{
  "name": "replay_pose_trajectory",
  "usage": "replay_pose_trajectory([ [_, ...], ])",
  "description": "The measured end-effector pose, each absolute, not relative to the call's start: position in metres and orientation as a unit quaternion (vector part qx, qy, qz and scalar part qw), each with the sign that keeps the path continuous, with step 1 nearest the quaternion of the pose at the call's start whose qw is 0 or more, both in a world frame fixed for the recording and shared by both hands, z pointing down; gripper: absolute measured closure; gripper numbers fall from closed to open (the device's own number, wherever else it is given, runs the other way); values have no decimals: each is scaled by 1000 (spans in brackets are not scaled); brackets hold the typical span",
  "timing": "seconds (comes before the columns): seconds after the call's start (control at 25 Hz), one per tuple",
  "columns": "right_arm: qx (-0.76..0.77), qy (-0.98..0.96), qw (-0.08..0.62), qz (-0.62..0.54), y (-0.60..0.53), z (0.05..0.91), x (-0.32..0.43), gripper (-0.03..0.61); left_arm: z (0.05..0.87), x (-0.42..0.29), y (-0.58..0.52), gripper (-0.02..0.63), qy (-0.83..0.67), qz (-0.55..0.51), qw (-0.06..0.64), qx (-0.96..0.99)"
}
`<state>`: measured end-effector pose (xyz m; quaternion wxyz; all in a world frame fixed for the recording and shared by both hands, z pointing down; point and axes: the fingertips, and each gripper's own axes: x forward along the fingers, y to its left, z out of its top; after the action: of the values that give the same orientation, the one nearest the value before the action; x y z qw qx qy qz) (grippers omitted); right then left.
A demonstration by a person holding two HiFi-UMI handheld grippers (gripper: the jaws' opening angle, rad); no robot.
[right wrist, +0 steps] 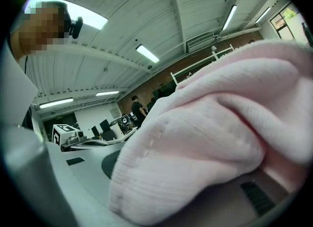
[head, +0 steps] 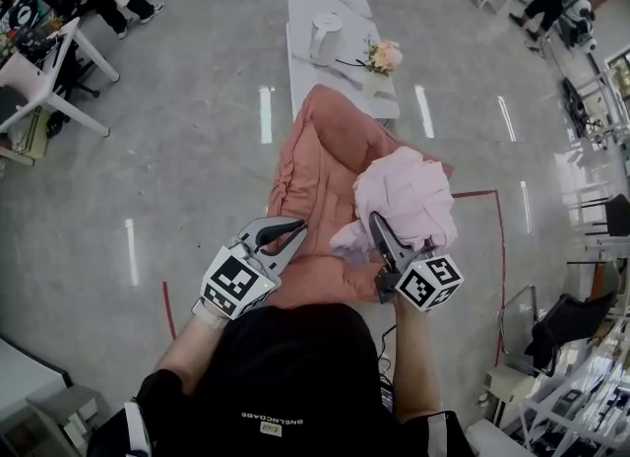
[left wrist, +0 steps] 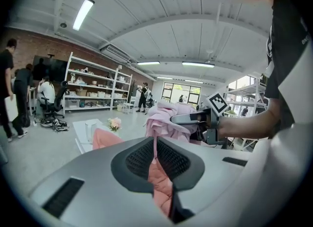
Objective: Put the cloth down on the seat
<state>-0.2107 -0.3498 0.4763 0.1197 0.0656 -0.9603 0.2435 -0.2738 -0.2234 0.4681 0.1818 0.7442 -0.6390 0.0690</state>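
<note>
Closest in, the person's black shirt is filling the bottom of the head view, and just beyond it the right tool is clamping a bunched pale-pink cloth. That cloth is hanging over the right side of the salmon seat (whether its lowest fold is touching the cushion is unclear). Beside it the left tool is hovering over the seat, its jaws sitting almost together and gripping nothing, while a white bench is standing past the seat.
</note>
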Motion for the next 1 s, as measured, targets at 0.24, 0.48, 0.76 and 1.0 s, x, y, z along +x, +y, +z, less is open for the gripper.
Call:
replay_pose_trajectory([
  [0.24, 13, -953, 132, 274, -354, 511, -233, 400, 489, -271, -218, 597, -666, 70, 209, 713],
  [0.48, -36, -941, 169, 292, -371, 558, -254, 400, 511, -278, -231, 597, -706, 61, 227, 669],
  [0.76, -83, -926, 208, 303, -390, 615, -279, 400, 536, -279, -238, 597, -743, 65, 248, 618],
  [1.0, -105, -912, 239, 315, -400, 662, -309, 400, 561, -281, -233, 597, -761, 68, 279, 581],
])
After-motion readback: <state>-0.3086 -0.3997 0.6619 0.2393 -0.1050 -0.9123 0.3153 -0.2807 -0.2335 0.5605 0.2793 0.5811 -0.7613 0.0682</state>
